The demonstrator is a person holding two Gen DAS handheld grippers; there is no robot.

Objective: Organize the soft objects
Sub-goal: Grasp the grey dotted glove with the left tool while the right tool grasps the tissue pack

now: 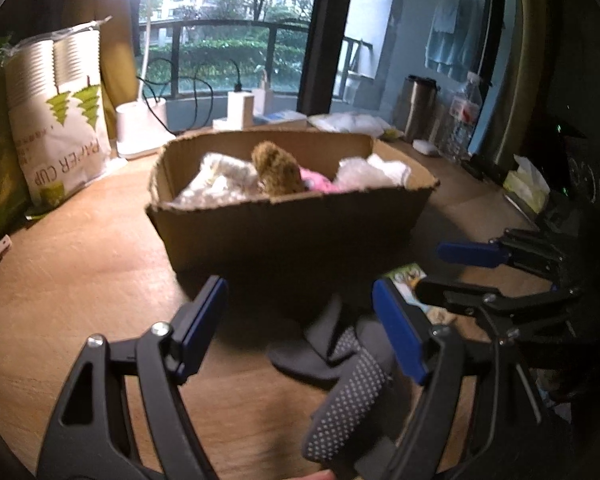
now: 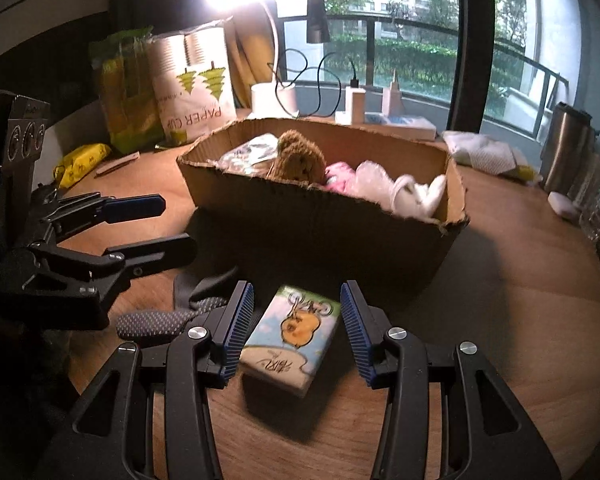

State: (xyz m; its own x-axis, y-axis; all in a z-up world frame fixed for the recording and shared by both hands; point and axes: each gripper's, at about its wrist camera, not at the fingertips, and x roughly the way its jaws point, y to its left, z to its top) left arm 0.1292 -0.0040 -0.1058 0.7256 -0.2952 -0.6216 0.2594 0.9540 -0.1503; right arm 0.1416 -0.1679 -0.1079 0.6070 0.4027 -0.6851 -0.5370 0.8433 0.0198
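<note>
Low in the centre of the right wrist view, the right gripper [image 2: 297, 320] stands spread, its ribbed blue pads either side of a small rectangular tissue packet printed with a yellow cartoon animal [image 2: 290, 338], which lies flat on the wooden table [image 2: 520, 320]; neither pad looks to touch it. The step in hand seems to be picking this packet up. To do it well, the pads should come level with the packet's long sides and low enough to catch its body rather than skate over the top film, then close gently, since it will squash.

At the lower middle of the left wrist view, the left gripper [image 1: 300, 320] is also spread and holds nothing, poised over dark grey socks with white grip dots [image 1: 340, 392] that lie crumpled on the table just left of the packet.

Behind both, filling mid-frame, sits the brown cardboard box with ragged cut edges [image 2: 320, 224], already holding a brown plush bear [image 2: 300, 160], a pink cloth and white soft items. Its near wall rises close behind the packet, so any lift must clear that torn rim. Free room inside looks best near the front left corner. The two grippers are near each other, so one should move at a time.
</note>
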